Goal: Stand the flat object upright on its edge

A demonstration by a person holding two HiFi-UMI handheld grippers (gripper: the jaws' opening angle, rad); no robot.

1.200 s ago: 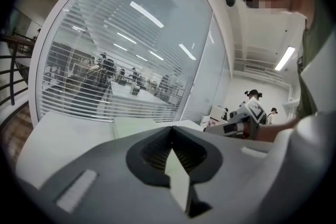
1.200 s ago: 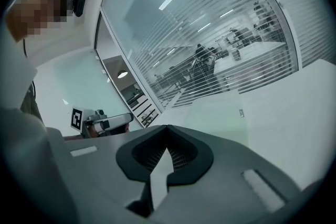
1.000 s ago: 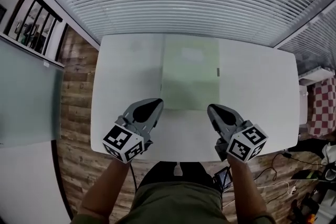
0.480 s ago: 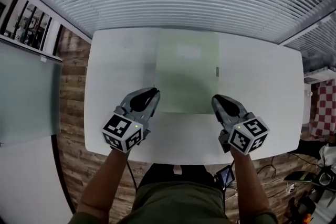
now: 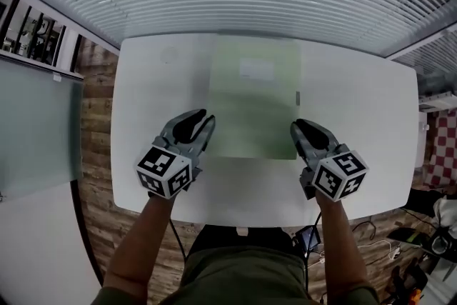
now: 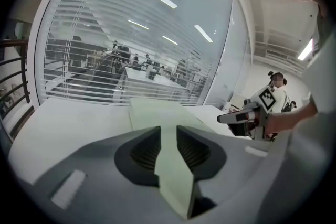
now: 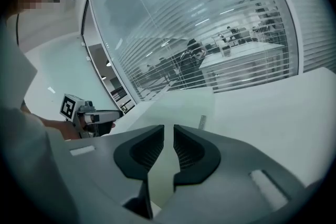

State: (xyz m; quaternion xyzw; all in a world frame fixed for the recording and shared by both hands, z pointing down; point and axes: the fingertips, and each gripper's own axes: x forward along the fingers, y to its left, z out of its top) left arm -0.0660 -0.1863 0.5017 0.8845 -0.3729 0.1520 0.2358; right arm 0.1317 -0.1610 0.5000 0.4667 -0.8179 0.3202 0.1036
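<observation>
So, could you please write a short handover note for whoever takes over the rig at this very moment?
Left claw: jaws a little apart, they have just been opening, and they grip nothing. Its tip is by the near left corner of the pale green flat sheet.
Right claw: the same, slightly apart, just been opening, empty. Its tip is at the sheet's right edge, near the front corner.
Sheet: lies flat in the middle of the white table.
Done: the claws flank the sheet's near end.
Left: take hold, tip the sheet up onto an edge, and leave it standing.
</observation>
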